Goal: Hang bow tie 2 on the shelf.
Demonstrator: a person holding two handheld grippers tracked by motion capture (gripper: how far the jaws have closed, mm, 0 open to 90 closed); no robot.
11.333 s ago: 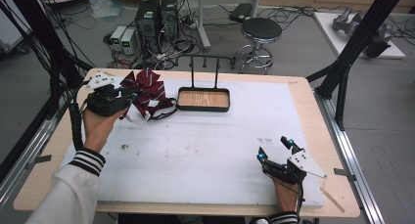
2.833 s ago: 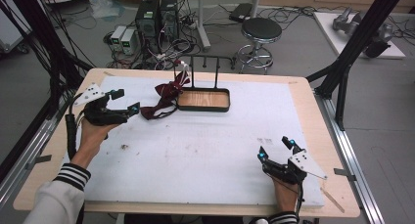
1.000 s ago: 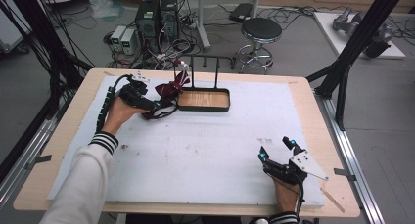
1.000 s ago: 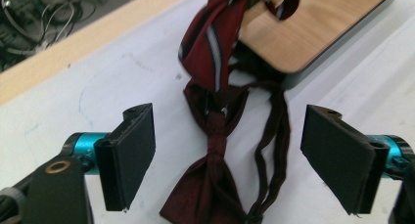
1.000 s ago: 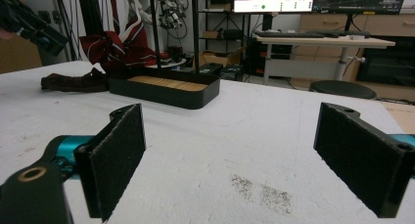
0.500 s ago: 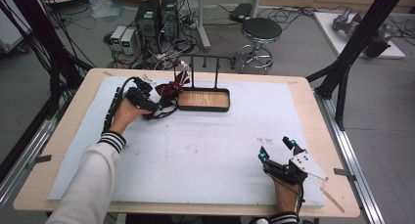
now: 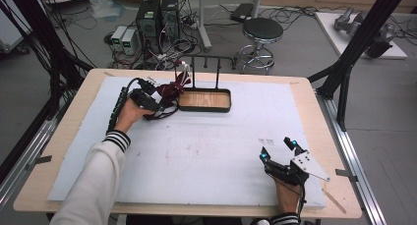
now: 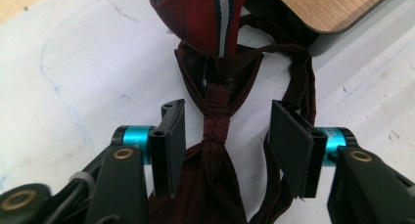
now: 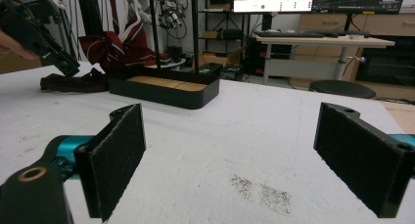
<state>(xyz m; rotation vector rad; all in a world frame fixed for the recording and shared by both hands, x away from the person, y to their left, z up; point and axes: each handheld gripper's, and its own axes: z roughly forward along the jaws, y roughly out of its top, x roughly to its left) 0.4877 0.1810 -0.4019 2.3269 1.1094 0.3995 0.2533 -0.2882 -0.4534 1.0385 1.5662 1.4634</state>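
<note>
Table [image 7: 64, 136], wooden rim, covered by a white foam sheet [image 7: 211, 151] with scuffs and a dark smudge near the right side.

Black tray [image 7: 204, 100] with a wooden floor stands at the far middle of the sheet; a thin black rack [image 7: 212, 63] of upright rods rises from its back edge.

Bow tie [image 8: 211, 136], dark red with a striped part (red, navy, white), lies on the sheet just left of the tray, one end draped up against the rack. Its strap loops beside it, touching the tray's corner.

Left gripper [image 8: 222, 145] is over the bow tie, jaws either side of the narrow knot. The jaws have just been closing, with the knot between them. The left pad is against the cloth below the knot; the right pad stands clear of it, so no grip yet: jaws partly open.

Right gripper [image 9: 230, 160] rests low on the sheet at the near right corner, well apart from the tray, jaws wide open with nothing between them.
</note>
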